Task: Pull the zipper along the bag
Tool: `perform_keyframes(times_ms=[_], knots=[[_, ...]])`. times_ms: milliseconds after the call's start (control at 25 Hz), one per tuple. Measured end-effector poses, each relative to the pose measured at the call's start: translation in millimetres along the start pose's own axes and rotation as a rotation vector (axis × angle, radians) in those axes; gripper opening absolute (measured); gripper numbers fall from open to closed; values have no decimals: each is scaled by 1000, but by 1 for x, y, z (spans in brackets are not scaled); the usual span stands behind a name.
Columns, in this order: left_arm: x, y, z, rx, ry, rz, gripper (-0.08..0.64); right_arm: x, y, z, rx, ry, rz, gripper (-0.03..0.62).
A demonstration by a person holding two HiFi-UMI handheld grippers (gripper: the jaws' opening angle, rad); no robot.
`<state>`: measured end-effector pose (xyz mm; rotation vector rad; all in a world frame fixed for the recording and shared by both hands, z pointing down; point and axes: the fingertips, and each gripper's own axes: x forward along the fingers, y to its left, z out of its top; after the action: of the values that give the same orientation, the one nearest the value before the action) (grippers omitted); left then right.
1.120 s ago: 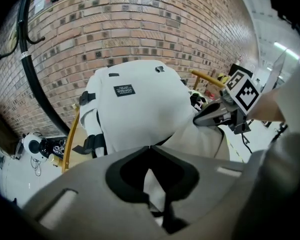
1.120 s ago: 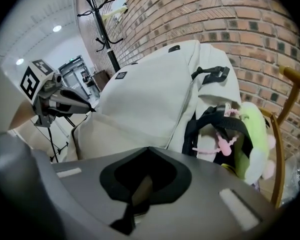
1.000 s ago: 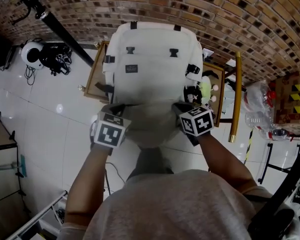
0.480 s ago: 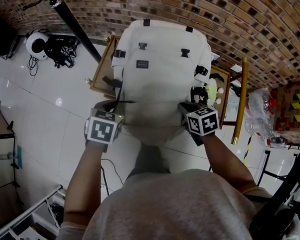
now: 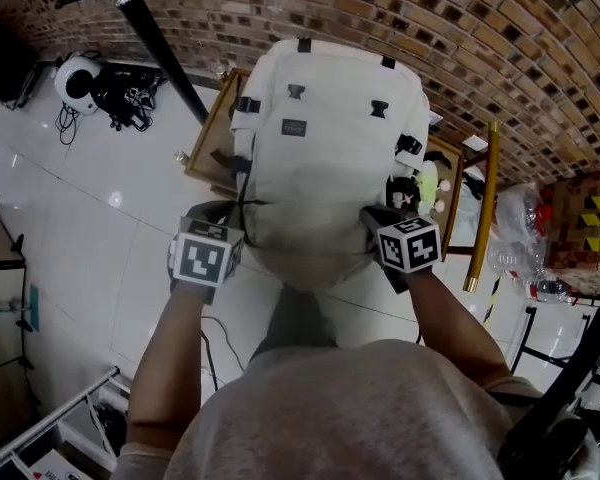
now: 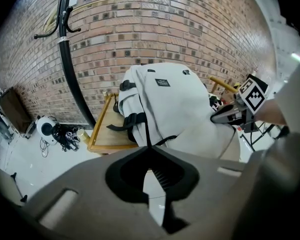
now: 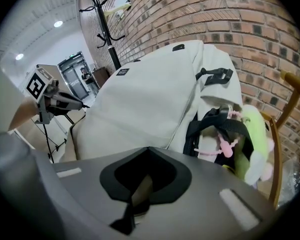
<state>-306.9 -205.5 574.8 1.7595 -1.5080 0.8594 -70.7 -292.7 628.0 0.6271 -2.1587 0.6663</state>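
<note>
A brick wall (image 5: 480,28) is seen behind everything, and a white tiled floor (image 5: 80,218) is spread below it. A white bag (image 5: 325,168) is set on a low wooden table (image 5: 208,138) against the wall, with its buckled front facing up and its near end hanging over the table's edge towards the person. A black coat stand (image 5: 160,48) is planted on the floor just left of the table.

The left gripper (image 5: 230,211) is held at the bag's near left corner. Its jaws are closed, and a thin black pull (image 6: 146,134) is led from the bag's side seam down to the point where they meet. It appears to be pinched there.

The right gripper (image 5: 372,214) is held at the near right corner, well apart from the left one. Its jaws are fully closed, and pale bag fabric is seen caught between them.

A green and white plush toy (image 7: 255,144) is hung by black straps on the bag's right side, just beyond the right gripper.
</note>
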Motion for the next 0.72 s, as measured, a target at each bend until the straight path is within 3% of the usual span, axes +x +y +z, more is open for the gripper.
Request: perform_keyframes(times_ms=[280,320,400,480,600,720], knots=[[1,-11,1,27,2,-33,15,-6,0,3,13,-36,3,2],[0,-13,2,31,-7,-32,58,-7,1,3,17,-36,8,2],[-2,-15,7,24,-43,-25,121,-10,5,6,28,-36,20,79],[-8,-17,12,-6,-79,-31,166,-18,9,12,21,-53,13,115],[-24,-29,20,-53,-127,-69,166,-41,15,25,-20,-105,6,115],[-48,-54,27,-71,-182,-92,163,-72,35,31,-67,-137,54,114]])
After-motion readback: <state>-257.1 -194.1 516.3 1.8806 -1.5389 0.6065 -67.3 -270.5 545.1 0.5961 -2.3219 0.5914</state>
